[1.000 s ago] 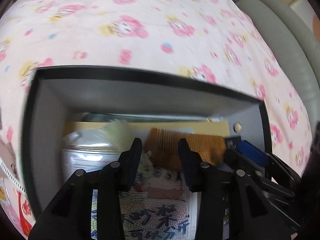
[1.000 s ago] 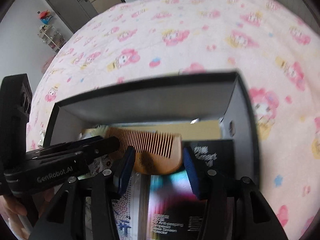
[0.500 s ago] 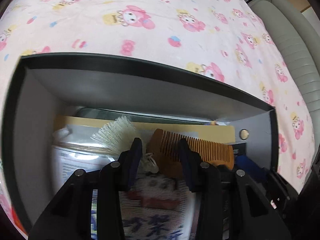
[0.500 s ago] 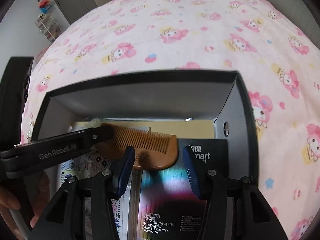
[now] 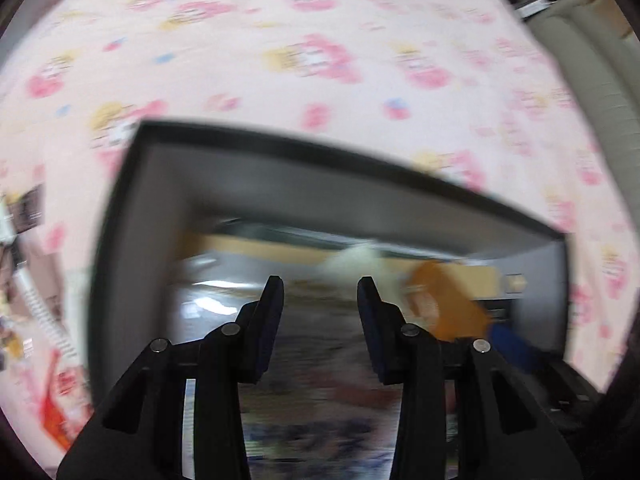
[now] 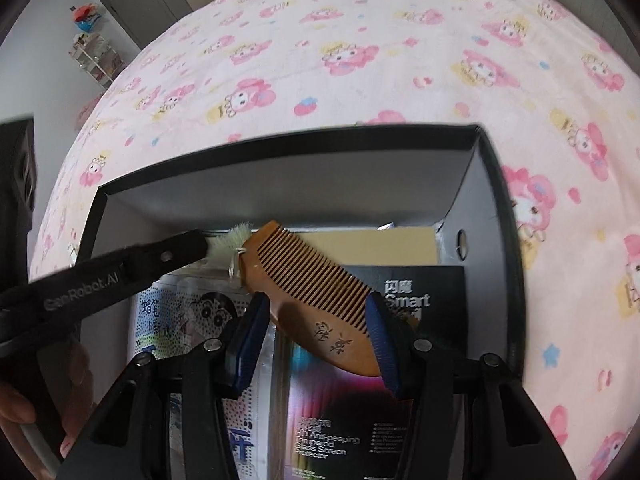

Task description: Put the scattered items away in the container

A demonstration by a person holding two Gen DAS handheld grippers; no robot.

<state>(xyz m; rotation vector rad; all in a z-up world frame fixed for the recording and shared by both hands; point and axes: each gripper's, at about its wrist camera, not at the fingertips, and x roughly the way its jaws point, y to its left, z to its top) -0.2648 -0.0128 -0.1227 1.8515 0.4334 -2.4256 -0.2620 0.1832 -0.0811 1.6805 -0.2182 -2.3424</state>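
In the right wrist view, the left tongs (image 6: 200, 246) reach in from nine o'clock, tips by the pale brush (image 6: 230, 244); the blurred left wrist view shows their jaws parted with nothing between. A cartoon packet (image 6: 192, 312) lies at the box's (image 6: 280, 184) left. The comb (image 6: 316, 300) sits centre, slanting from eleven to five o'clock. The right tongs (image 6: 316, 344) stand wide, the comb's lower end between their pads; whether they press it I cannot tell. A black carton (image 6: 424, 304) lies at three o'clock. The box rests on a pink bed (image 6: 360, 40).
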